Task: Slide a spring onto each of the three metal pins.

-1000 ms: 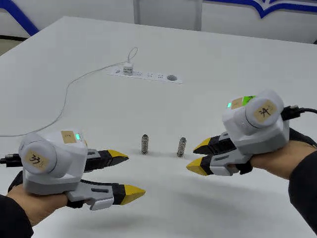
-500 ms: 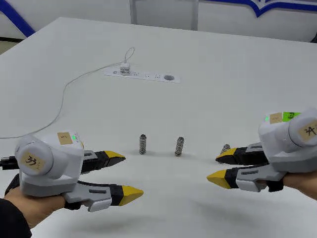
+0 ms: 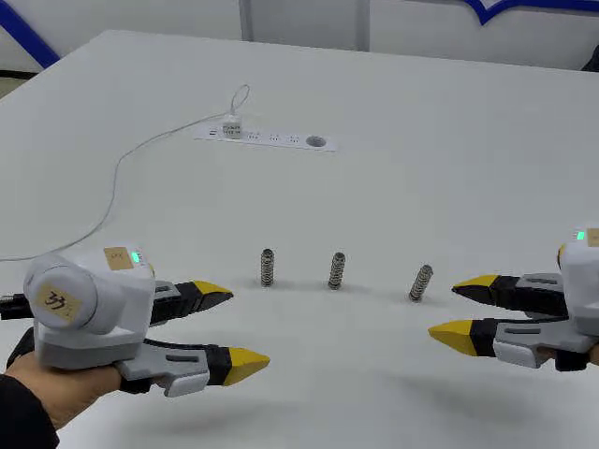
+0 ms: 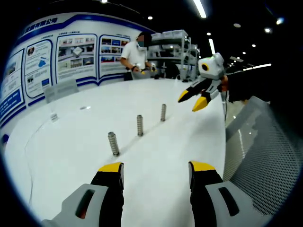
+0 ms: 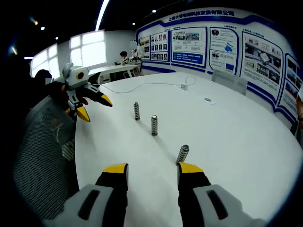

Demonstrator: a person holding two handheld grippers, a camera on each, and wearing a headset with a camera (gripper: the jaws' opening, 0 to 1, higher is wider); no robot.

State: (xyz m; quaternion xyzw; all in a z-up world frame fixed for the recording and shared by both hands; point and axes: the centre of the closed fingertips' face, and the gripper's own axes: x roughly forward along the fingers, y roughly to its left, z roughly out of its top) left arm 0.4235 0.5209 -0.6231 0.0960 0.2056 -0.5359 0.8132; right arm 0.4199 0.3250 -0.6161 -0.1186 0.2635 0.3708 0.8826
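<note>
Flanking three springs [image 3: 337, 270] on the white table [image 3: 421, 140], the left claw [image 3: 248, 327] and right claw [image 3: 445, 309] gape wide, holding nothing.

The round tan sticker [image 3: 58, 301] on the rear of the left claw [image 3: 248, 327] carried handwritten digits, read as "33". The small tan label [image 3: 118, 257] beside its green light was illegible. In the right gripper view, the wall banner [image 5: 196, 14] bore white Chinese characters on blue, too small to read. Fine print on the posters [image 5: 187, 45] below was likewise unreadable.
</note>
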